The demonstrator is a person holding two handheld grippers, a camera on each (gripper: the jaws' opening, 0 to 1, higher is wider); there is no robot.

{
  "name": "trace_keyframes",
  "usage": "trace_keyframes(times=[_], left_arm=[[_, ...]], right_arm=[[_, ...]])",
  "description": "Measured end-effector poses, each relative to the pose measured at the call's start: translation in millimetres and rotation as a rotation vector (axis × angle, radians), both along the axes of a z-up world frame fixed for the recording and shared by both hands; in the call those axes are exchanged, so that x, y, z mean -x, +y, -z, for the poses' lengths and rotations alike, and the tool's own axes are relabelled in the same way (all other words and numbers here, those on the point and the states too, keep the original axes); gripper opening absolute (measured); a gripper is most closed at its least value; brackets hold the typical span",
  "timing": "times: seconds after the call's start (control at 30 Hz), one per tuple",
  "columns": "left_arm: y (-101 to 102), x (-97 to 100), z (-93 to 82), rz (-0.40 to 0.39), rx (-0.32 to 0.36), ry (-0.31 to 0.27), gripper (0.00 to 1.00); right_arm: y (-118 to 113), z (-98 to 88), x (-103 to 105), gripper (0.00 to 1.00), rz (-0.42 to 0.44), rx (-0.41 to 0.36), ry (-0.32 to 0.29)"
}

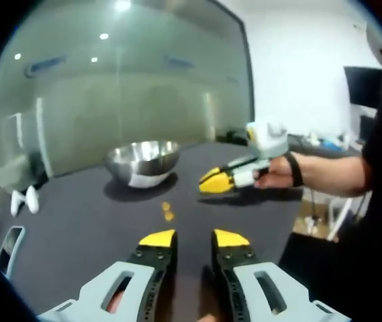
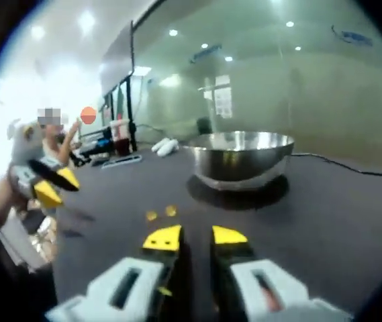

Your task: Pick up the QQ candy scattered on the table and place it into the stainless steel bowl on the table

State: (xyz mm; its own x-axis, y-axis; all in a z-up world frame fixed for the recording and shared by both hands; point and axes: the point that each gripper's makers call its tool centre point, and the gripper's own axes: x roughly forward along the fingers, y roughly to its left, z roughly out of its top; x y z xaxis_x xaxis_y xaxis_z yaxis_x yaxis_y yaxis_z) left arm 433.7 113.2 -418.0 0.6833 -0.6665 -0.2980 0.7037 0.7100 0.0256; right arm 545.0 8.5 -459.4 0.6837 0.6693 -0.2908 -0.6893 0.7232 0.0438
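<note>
Presently, two small yellow QQ candies lie close together on the dark worktop, just short of the stainless steel bowl, which stands upright beyond them. The left claw hovers above the worktop short of the candies, its yellow-tipped jaws apart and holding nothing. The right claw, held by a hand, likewise has its jaws parted and empty, near the candies.
</note>
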Motion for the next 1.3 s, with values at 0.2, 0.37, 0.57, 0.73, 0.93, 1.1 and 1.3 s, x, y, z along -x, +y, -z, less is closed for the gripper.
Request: trace_keyframes(times=[0.2,0.37,0.57,0.73,0.93,1.1,1.3], left_arm=[[0,2.9,5.7,0.001,-0.014,0.008,0.22],[6,2.1,8.1,-0.013,-0.03,0.009,0.23],[9,1.9,6.5,-0.028,-0.012,0.006,0.23],[12,2.0,10.4,-0.039,-0.015,0.018,0.23],[14,0.7,8.6,-0.046,-0.01,0.016,0.23],[12,0.9,8.6,-0.041,-0.014,0.014,0.23],[14,0.3,9.5,-0.052,-0.012,0.019,0.23]], right_arm=[[37,5.9,-5,0.17,-0.091,0.058,-0.013],[58,8.0,-11,0.16,-0.108,0.099,-0.041],[65,11.2,-28,0.13,-0.079,0.111,-0.033],[71,14.8,-26,0.11,-0.082,0.087,0.014],[73,16.0,-24,0.09,-0.096,0.112,-0.005],[68,12.3,-24,0.08,-0.081,0.094,0.003],[48,-21.1,-21,0.08,-0.026,0.037,-0.068]])
